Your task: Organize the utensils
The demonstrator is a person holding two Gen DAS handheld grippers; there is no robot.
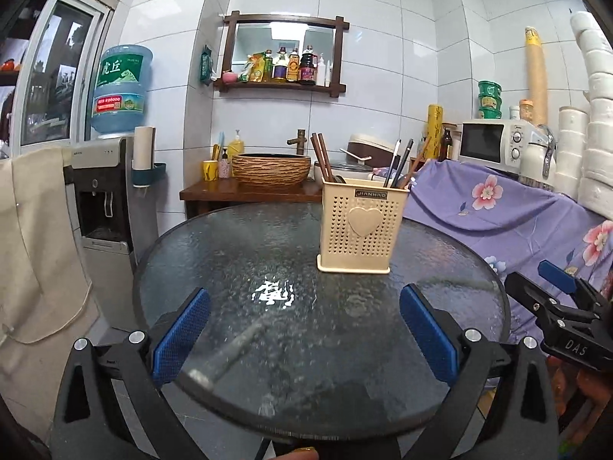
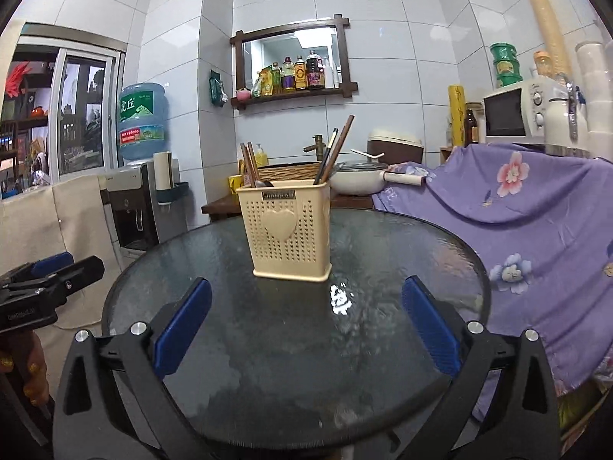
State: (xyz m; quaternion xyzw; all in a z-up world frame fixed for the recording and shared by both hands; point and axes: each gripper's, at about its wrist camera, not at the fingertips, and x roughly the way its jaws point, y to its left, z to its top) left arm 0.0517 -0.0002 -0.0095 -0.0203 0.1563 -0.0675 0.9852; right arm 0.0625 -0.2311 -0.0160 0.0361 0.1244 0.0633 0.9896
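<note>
Currently, notes per item:
Left gripper [image 1: 304, 329]: I am holding it with its blue pads [image 1: 182, 335] spread wide apart at the bottom of the left wrist view; nothing is sitting between them, only bare table glass.
Right gripper [image 2: 306, 322]: I am holding it just as wide, pads at lower left and lower right of the right wrist view, nothing between them.
Utensil holder [image 1: 360, 230]: a beige perforated box with a heart on its front is standing upright on the table, right of centre in the left wrist view and just left of centre in the right wrist view, well apart from both grippers.
Chopsticks [image 1: 322, 159]: brown sticks are leaning in the holder's left compartment; darker utensils [image 1: 400, 166] are leaning in the right one.
Table [image 1: 230, 253]: round, dark textured glass, reflecting a bright light patch in front of the holder.
Cross-view: my right gripper is showing at the right edge of the left wrist view, my left gripper at the left edge of the right wrist view.
Purple floral cloth [image 2: 536, 222]: it is draping over furniture at the right of the frame.
</note>
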